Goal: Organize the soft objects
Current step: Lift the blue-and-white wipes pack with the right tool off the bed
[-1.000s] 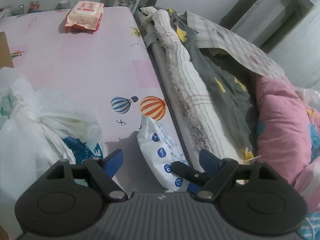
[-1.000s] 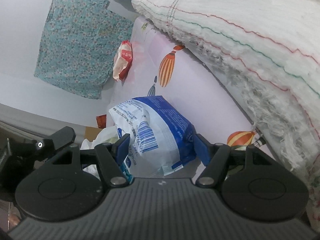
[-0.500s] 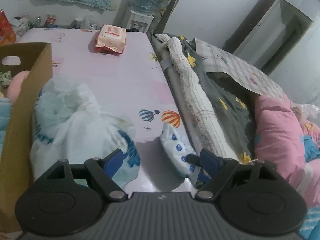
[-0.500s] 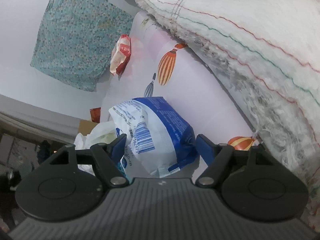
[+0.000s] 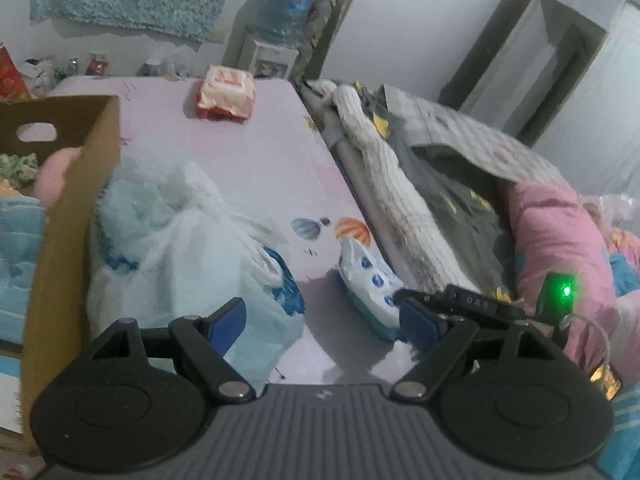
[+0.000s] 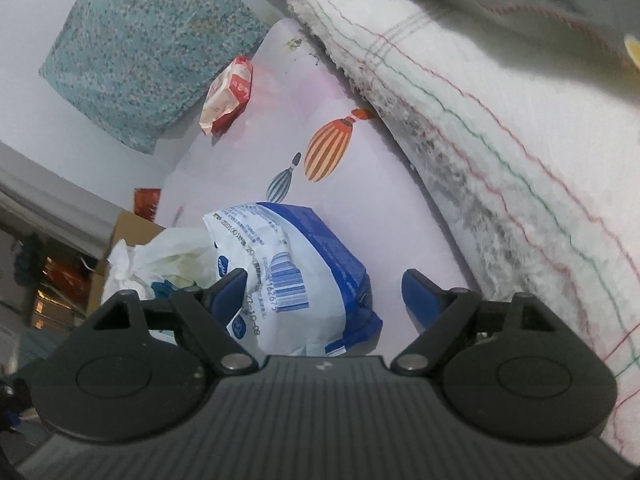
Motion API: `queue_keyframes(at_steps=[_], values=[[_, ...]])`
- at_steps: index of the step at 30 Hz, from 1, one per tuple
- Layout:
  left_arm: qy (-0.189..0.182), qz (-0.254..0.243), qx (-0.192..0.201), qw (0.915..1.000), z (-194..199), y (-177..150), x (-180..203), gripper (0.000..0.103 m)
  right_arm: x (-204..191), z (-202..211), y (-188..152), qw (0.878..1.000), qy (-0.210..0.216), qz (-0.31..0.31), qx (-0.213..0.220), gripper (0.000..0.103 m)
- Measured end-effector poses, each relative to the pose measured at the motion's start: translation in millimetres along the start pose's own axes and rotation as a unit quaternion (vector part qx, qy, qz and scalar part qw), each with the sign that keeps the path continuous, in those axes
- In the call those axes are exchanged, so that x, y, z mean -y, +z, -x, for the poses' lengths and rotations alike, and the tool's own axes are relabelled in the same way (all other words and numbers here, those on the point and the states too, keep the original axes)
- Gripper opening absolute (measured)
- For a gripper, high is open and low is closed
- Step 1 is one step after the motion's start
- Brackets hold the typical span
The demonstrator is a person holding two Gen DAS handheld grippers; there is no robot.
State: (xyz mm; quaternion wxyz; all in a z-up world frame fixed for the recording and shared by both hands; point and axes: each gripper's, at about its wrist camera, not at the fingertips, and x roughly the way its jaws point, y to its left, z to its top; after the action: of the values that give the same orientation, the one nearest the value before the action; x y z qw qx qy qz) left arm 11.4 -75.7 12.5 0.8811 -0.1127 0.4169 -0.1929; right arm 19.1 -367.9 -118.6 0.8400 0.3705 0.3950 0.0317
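Left tool (image 5: pixel 322 318) wide open, angled downward, right tool (image 6: pixel 324 290) jaws opening

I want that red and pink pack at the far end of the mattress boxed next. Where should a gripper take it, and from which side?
Probably across its short width, coming down from above. The red and pink pack lies flat on the mattress with clear space all round, so its two long edges are free, and open jaws look wide enough to span it. It seems soft, so squeeze the body, not the crimped ends.
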Motion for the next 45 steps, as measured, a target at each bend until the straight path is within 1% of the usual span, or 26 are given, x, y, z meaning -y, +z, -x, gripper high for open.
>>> queue_keyframes(at_steps=[3, 6, 12, 15, 18, 22, 25, 28, 31, 33, 34, 36, 37, 39, 41, 43, 45], values=[[0.003, 0.01, 0.011, 0.9999, 12, 4, -12, 0.085, -8, 1, 1, 1.0, -0.016, 0.023, -0.001, 0.084], [0.003, 0.023, 0.021, 0.9995, 17, 7, -24, 0.087, -17, 3, 3, 0.998, -0.035, 0.05, 0.002, 0.084], [-0.002, 0.033, 0.019, 0.9993, 6, 13, -31, 0.087, -31, 5, 5, 0.993, -0.066, 0.098, 0.018, 0.084], [0.007, 0.03, 0.026, 0.9992, 2, 12, -33, 0.087, -40, 6, 4, 0.988, -0.081, 0.128, 0.02, 0.084], [0.032, 0.03, 0.034, 0.9985, 2, 13, -38, 0.087, -45, 6, 3, 0.985, -0.082, 0.148, 0.014, 0.084], [0.041, 0.036, 0.043, 0.9976, 9, 18, -46, 0.087, -49, 3, 1, 0.985, -0.073, 0.158, 0.006, 0.085], [0.055, 0.047, 0.062, 0.9955, 24, 19, -56, 0.087, -54, 1, 0, 0.985, -0.071, 0.159, 0.003, 0.085], [0.085, 0.075, 0.094, 0.9891, 47, 20, -77, 0.087, -58, -1, 1, 0.984, -0.076, 0.162, 0.002, 0.085], [0.131, 0.119, 0.121, 0.9767, 65, 23, -108, 0.088, -59, -6, 2, 0.984, -0.083, 0.161, 0.0, 0.085], [0.17, 0.147, 0.121, 0.9668, 67, 28, -130, 0.088, -60, -10, 2, 0.984, -0.084, 0.16, -0.004, 0.085], [0.177, 0.159, 0.118, 0.964, 67, 29, -139, 0.088, -60, -12, 2, 0.983, -0.085, 0.16, -0.005, 0.085], [0.17, 0.178, 0.117, 0.9622, 68, 29, -150, 0.088, -60, -14, 2, 0.983, -0.087, 0.16, -0.006, 0.085], [0.164, 0.178, 0.117, 0.9632, 68, 29, -149, 0.088, -62, -12, 2, 0.982, -0.088, 0.165, -0.003, 0.085], [0.147, 0.158, 0.12, 0.9691, 67, 30, -138, 0.088, -67, -8, 1, 0.978, -0.096, 0.183, 0.0, 0.085], [0.126, 0.129, 0.119, 0.9764, 62, 29, -122, 0.089, -74, -4, -4, 0.971, -0.105, 0.213, -0.005, 0.087], [0.102, 0.099, 0.108, 0.9839, 53, 30, -102, 0.089, -80, -2, -12, 0.964, -0.111, 0.242, -0.012, 0.089], [0.083, 0.068, 0.095, 0.9896, 43, 32, -82, 0.089, -85, -4, -20, 0.955, -0.12, 0.269, -0.019, 0.091]])
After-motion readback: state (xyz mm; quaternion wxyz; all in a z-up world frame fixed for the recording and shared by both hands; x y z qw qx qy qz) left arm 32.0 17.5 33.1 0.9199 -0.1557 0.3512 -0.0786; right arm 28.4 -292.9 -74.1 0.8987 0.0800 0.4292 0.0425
